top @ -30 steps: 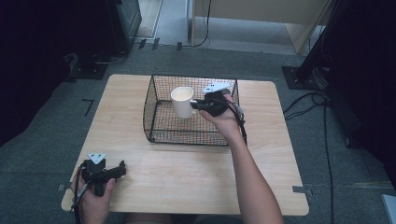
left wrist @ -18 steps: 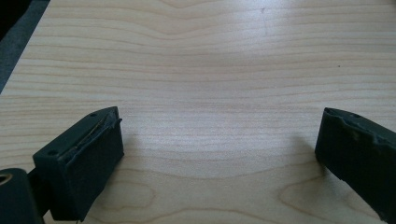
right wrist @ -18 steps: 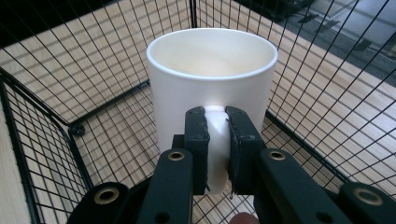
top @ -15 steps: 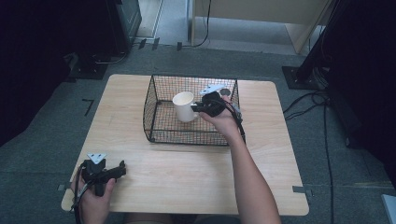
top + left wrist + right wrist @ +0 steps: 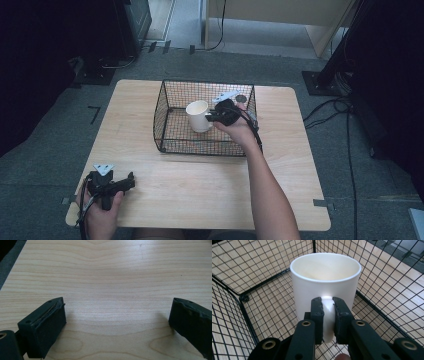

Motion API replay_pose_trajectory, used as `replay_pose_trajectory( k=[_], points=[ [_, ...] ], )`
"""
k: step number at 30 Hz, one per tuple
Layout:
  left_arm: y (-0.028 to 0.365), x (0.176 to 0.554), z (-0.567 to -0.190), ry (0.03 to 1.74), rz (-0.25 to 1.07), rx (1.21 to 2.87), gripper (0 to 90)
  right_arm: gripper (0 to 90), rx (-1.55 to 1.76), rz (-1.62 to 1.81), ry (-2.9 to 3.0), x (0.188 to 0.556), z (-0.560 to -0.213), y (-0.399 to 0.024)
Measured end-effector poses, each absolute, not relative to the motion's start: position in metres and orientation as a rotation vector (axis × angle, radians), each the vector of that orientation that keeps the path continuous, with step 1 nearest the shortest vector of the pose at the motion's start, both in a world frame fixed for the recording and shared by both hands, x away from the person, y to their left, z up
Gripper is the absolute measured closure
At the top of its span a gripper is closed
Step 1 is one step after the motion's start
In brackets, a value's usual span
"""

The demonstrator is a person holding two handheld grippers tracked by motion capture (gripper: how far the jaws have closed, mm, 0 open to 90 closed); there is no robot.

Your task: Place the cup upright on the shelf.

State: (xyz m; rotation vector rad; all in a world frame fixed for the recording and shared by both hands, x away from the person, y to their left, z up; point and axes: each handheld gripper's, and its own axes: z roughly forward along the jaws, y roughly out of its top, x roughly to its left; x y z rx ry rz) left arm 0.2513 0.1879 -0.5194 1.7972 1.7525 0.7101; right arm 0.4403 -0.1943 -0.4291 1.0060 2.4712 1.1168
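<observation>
Right gripper (image 5: 328, 320): fingers (image 5: 317, 315) clamped flat on the handle of the white mug (image 5: 325, 282), one each side, a grip that likely keeps the mug upright and steady; mug inside the wire basket (image 5: 170, 100), whether resting on its floor or held just above cannot be told; basket at the far middle of the table (image 5: 200, 185). Left gripper (image 5: 117, 322): fingers (image 5: 45, 322) spread wide, holding nothing, low over bare wood at the near left corner, apparently idle.

The tabletop (image 5: 112, 272) is pale, smooth wood with a faint sheen; on it stands a thin black wire basket (image 5: 170, 135), and inside that a smooth, glossy white mug (image 5: 324, 285) (ceramic, apparently) gripped by matt black plastic
</observation>
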Motion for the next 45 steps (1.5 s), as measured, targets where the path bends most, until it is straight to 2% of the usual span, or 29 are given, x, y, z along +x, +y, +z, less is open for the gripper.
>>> replay_pose_trajectory(
  k=[19,22,29,31,32,33,36,38,42,45],
  points=[
    [0.188,0.251,-0.519,1.752,0.710,1.797,1.1,74.9,1.006,1.021,2.488,0.441,-0.436,-0.191],
    [0.188,0.251,-0.519,1.753,0.709,1.796,1.1,69.4,1.015,1.055,2.470,0.441,-0.434,-0.193],
    [0.188,0.251,-0.519,1.752,0.710,1.797,1.1,43.6,1.015,1.244,2.361,0.437,-0.418,-0.197],
    [0.188,0.251,-0.519,1.753,0.710,1.797,1.1,38.2,1.019,1.257,2.333,0.435,-0.414,-0.198],
    [0.188,0.251,-0.519,1.753,0.710,1.797,1.1,38.2,1.019,1.257,2.333,0.435,-0.414,-0.198],
    [0.188,0.251,-0.519,1.753,0.710,1.797,1.1,30.9,1.027,1.264,2.310,0.432,-0.409,-0.198],
    [0.188,0.251,-0.519,1.753,0.710,1.796,1.1,26.9,1.032,1.273,2.300,0.429,-0.404,-0.200],
    [0.188,0.251,-0.519,1.753,0.710,1.797,1.1,16.7,1.048,1.270,2.292,0.424,-0.398,-0.201],
    [0.188,0.251,-0.519,1.752,0.710,1.797,1.1,10.7,1.056,1.237,2.301,0.417,-0.393,-0.201],
    [0.188,0.251,-0.519,1.753,0.710,1.797,1.1,1.9,1.042,1.226,2.324,0.405,-0.389,-0.202]
  ],
)
